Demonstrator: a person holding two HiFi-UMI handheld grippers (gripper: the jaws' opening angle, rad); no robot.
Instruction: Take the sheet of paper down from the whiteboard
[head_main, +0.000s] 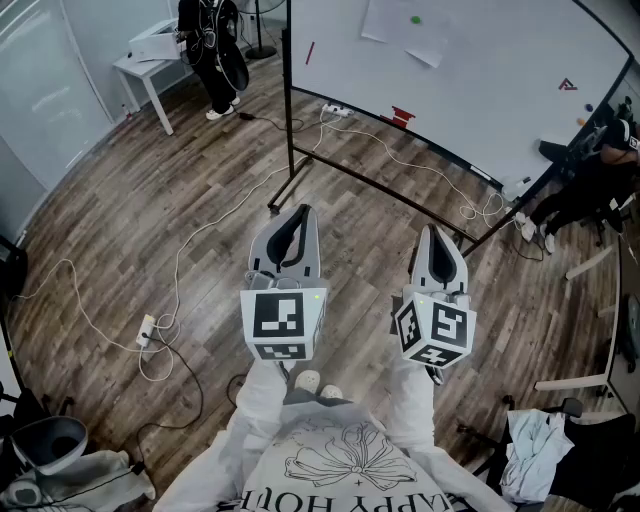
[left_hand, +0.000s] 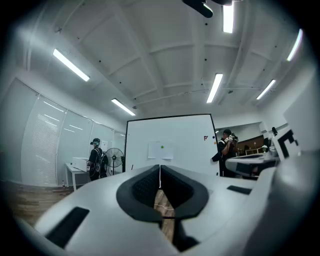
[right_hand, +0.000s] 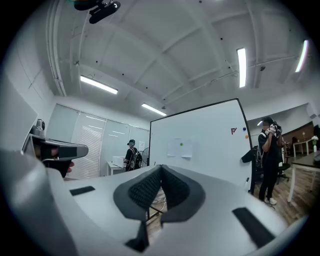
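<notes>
A white sheet of paper (head_main: 405, 27) hangs on the whiteboard (head_main: 480, 90) under a small green magnet (head_main: 416, 19). The same sheet (left_hand: 161, 150) shows ahead in the left gripper view, and the sheet (right_hand: 180, 148) shows in the right gripper view too. My left gripper (head_main: 297, 213) is shut and empty, held level over the wooden floor, well short of the board. My right gripper (head_main: 433, 235) is beside it, also shut with nothing in it. Both point toward the board from a distance.
The board's black stand (head_main: 300, 180) and loose white cables (head_main: 400, 160) lie on the floor between me and the board. One person (head_main: 212, 50) stands by a white table (head_main: 145, 70) at the left, another person (head_main: 590, 170) at the right. A power strip (head_main: 146, 330) lies lower left.
</notes>
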